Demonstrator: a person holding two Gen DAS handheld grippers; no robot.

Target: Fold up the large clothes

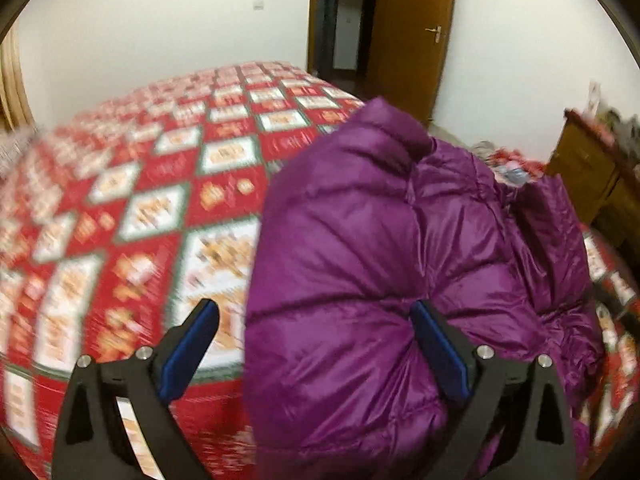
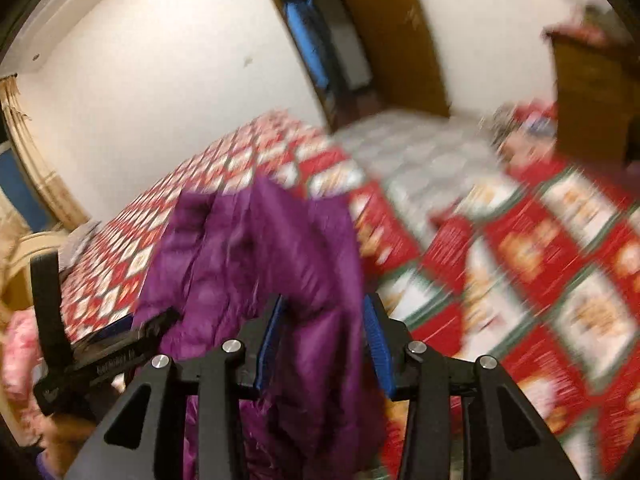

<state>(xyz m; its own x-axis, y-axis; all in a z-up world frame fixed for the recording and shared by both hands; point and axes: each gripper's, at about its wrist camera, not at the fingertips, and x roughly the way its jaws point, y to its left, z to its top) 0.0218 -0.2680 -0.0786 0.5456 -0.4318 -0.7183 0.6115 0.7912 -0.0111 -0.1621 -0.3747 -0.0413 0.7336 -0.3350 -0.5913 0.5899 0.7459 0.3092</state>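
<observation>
A puffy purple jacket (image 1: 380,264) lies bunched in a thick mound on the bed with the red patterned cover (image 1: 132,216). My left gripper (image 1: 316,328) stands wide open at the mound's near left edge. Its right finger (image 1: 440,352) rests against the fabric and its left finger (image 1: 196,344) is over bare cover. In the right wrist view the jacket (image 2: 256,248) runs up from the bed and fills the gap of my right gripper (image 2: 324,340), whose blue pads sit against the fabric on both sides. The left gripper (image 2: 100,304) shows at the left, open beside the jacket.
A white wall runs along the far side of the bed. A wooden door (image 1: 412,36) stands open to a dark hallway. A wooden cabinet (image 1: 592,172) stands at the right past the bed, and pink bedding (image 2: 24,356) lies at the left.
</observation>
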